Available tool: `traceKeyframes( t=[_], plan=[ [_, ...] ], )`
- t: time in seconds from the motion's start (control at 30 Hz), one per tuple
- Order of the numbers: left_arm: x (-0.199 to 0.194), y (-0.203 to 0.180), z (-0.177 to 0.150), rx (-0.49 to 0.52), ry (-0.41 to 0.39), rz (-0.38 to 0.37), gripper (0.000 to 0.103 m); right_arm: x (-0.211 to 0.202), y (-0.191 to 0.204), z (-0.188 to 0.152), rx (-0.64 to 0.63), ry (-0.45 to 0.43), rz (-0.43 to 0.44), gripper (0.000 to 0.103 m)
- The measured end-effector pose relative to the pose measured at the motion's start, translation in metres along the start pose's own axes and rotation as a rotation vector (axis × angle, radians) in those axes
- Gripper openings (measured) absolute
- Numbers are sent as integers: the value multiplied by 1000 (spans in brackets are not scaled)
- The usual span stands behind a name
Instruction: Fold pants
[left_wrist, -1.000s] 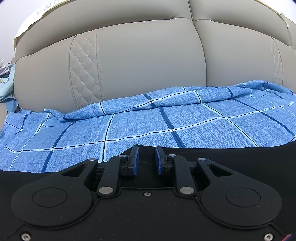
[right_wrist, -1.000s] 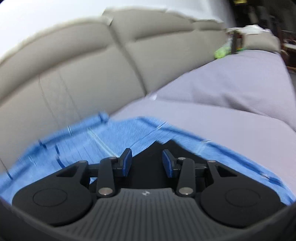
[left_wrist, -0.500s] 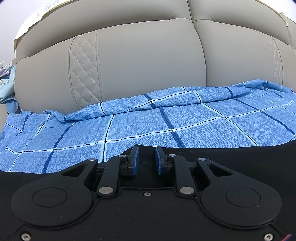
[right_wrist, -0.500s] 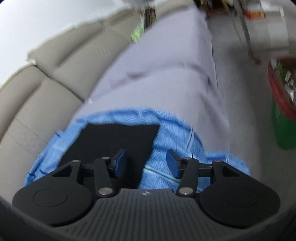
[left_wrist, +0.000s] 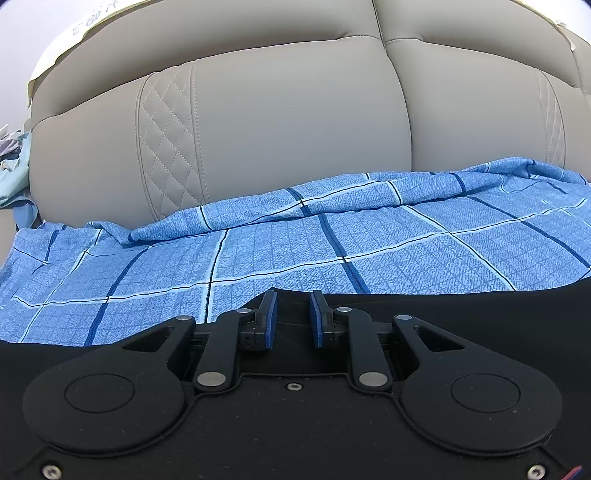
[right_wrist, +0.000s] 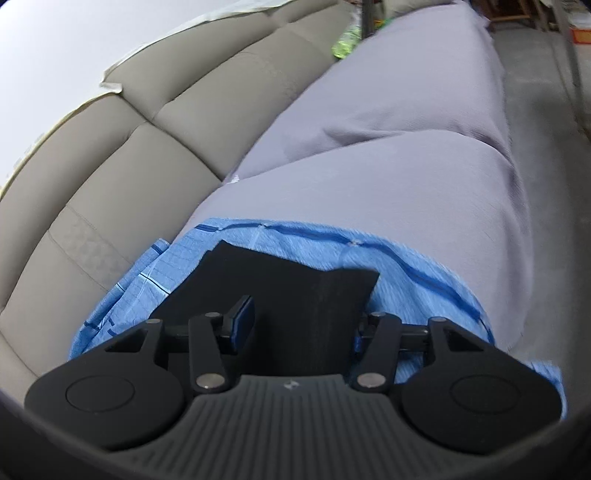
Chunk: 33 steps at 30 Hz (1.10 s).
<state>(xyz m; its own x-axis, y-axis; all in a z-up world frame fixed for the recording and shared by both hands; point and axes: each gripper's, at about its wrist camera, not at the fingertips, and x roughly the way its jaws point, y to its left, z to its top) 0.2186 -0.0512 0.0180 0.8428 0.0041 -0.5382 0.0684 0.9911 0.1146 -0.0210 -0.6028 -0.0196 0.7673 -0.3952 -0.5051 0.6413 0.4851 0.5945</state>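
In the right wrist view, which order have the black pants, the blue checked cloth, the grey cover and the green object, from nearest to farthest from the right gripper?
From the right gripper:
1. Black pants, between the fingers.
2. Blue checked cloth, underneath.
3. Grey cover, beyond.
4. Green object, far top.

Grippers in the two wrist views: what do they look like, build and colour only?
Both are matte black. The left gripper has two round discs at its base, angular link arms with silver pivot pins, and blue pads. The right gripper matches, but a grey ribbed plate with a small logo sits at its centre. A trace of red shows at the left view's bottom right corner.
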Motion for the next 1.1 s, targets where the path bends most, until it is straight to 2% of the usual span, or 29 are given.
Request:
traceKeyframes(
  t=[0.1,0.13,0.2,0.27,0.33,0.43,0.57,0.7,0.8,0.9,1.0,1.1],
  plan=[
    [-1,1,1,-19,2,-1,21,9,6,2,-49,3,9,51],
    [-3,3,3,-32,6,-18,30,12,10,2,-88,8,-2,47],
    [-9,7,7,-48,17,-75,44,16,19,1,-140,18,-27,29],
    [-22,11,13,-53,15,-71,44,17,22,0,-115,35,-11,12],
    [-38,19,17,-52,16,-45,50,19,27,-3,-102,51,21,11],
    [-65,44,15,-73,22,-50,55,13,49,-9,-145,27,13,11],
    [-93,82,2,-116,21,-25,56,-1,114,-29,-307,-12,50,10],
    [-107,121,-18,-159,29,45,58,-22,220,-100,-609,43,217,11],
    [-113,147,-35,-206,61,90,58,-44,276,-182,-787,133,381,11],
    [-115,171,-52,-258,91,113,58,-66,303,-261,-903,227,495,11],
    [-117,190,-71,-289,121,139,58,-84,312,-318,-947,303,556,11],
    [-120,200,-84,-310,128,146,60,-109,316,-351,-1046,256,584,11]
  ],
)
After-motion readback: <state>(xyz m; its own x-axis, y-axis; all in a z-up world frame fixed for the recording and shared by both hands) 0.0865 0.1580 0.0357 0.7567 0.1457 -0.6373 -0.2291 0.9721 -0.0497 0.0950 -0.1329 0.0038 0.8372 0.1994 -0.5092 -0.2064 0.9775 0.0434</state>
